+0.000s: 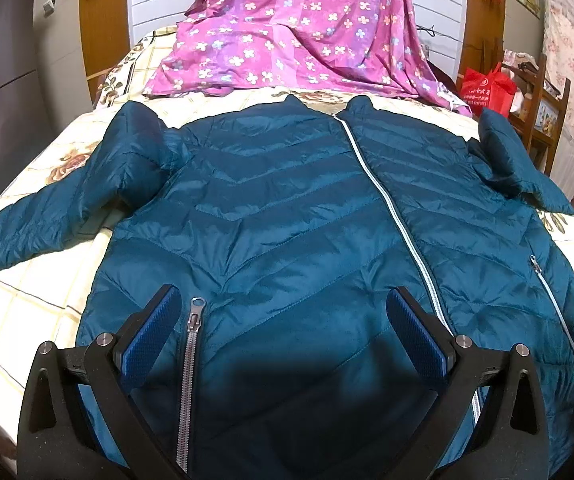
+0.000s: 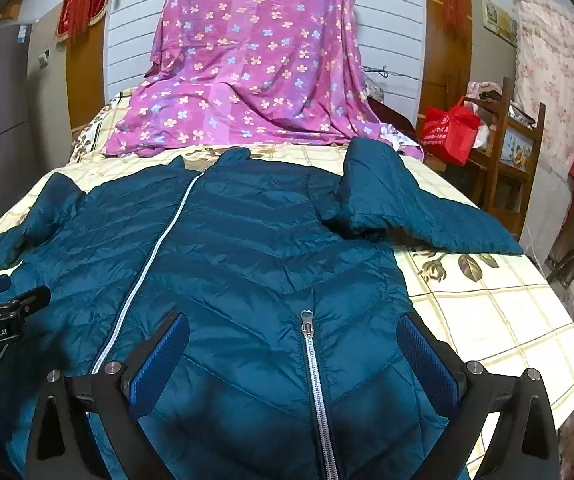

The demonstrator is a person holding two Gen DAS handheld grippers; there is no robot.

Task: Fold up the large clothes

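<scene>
While the teal quilted puffer jacket (image 1: 287,208) is lying front-up and zipped across the floral bedspread (image 1: 35,320), I am holding both grippers over its hem end. I am keeping my left gripper (image 1: 283,324) spread wide, gripping nothing, with one pocket zipper (image 1: 191,344) just inside its left finger and the white centre zipper (image 1: 391,208) running past its right finger. I am holding my right gripper (image 2: 293,348) equally wide and empty, straddling the other pocket zipper (image 2: 311,364). Both sleeves are angling outward, and a pink flowered sheet (image 2: 255,60) is draping beyond the collar.
</scene>
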